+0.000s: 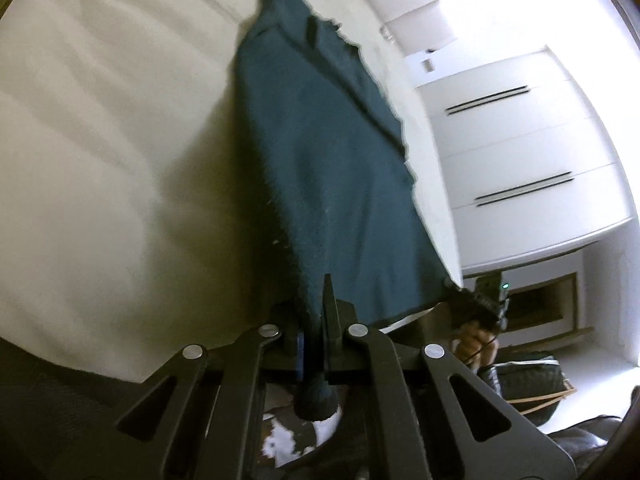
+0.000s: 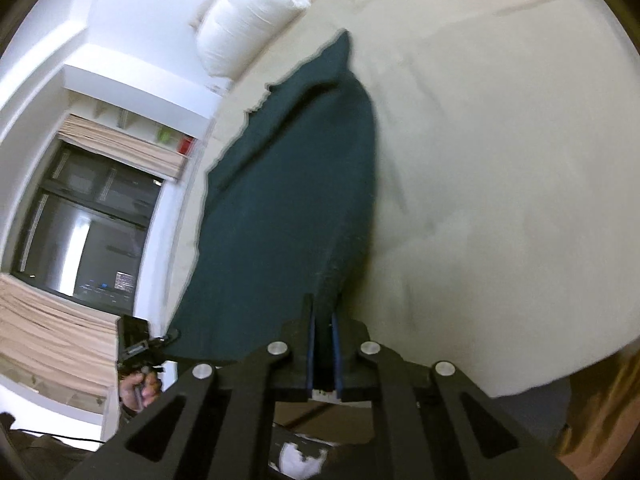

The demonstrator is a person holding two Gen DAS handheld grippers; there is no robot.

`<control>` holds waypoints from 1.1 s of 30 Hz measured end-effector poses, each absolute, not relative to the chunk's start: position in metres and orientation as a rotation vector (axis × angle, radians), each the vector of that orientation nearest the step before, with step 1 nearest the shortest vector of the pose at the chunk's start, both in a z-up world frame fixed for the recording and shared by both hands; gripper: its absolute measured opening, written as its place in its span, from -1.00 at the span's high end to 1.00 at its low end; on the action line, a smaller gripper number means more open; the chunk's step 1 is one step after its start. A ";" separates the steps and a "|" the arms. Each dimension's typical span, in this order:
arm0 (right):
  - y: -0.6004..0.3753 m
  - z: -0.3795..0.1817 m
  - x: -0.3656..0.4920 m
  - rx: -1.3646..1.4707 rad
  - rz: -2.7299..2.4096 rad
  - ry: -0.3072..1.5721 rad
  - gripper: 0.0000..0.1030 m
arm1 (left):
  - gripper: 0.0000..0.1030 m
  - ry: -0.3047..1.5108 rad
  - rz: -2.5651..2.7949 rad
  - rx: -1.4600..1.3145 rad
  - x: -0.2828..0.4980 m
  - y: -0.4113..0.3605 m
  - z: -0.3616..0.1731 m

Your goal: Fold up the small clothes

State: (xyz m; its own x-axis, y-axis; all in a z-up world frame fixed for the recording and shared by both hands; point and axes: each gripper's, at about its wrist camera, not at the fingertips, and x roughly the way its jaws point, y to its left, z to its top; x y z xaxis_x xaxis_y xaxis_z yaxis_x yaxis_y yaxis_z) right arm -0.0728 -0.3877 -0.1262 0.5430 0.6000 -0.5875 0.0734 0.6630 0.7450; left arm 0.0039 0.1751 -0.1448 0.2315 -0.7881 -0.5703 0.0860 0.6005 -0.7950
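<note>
A dark teal cloth (image 1: 328, 168) is held stretched above a white bed (image 1: 100, 140). My left gripper (image 1: 318, 300) is shut on one near corner of it. My right gripper (image 2: 322, 312) is shut on the other near corner, and also shows at the right in the left wrist view (image 1: 480, 304). The cloth (image 2: 288, 200) hangs away from both grippers, its far end reaching the bed (image 2: 500, 160). The left gripper shows at the lower left in the right wrist view (image 2: 138, 346).
White wardrobe doors with dark handles (image 1: 520, 140) stand beside the bed. A rolled white duvet (image 2: 248, 12) lies at the bed's far end. A dark window with beige blinds (image 2: 80, 220) is on the wall. A dark bag (image 1: 524, 380) sits on the floor.
</note>
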 end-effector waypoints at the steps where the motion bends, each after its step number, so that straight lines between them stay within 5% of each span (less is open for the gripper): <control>1: -0.386 -0.124 -0.071 0.810 0.370 0.956 0.85 | 0.93 1.171 -0.697 -0.738 0.006 0.176 -0.139; 16: -0.391 -0.073 -0.007 1.014 0.462 0.718 0.85 | 0.93 0.927 -0.804 -1.036 0.075 0.191 -0.086; 33: -0.411 -0.093 0.175 1.081 0.276 0.764 0.85 | 0.93 0.915 -0.712 -1.138 0.253 0.178 -0.093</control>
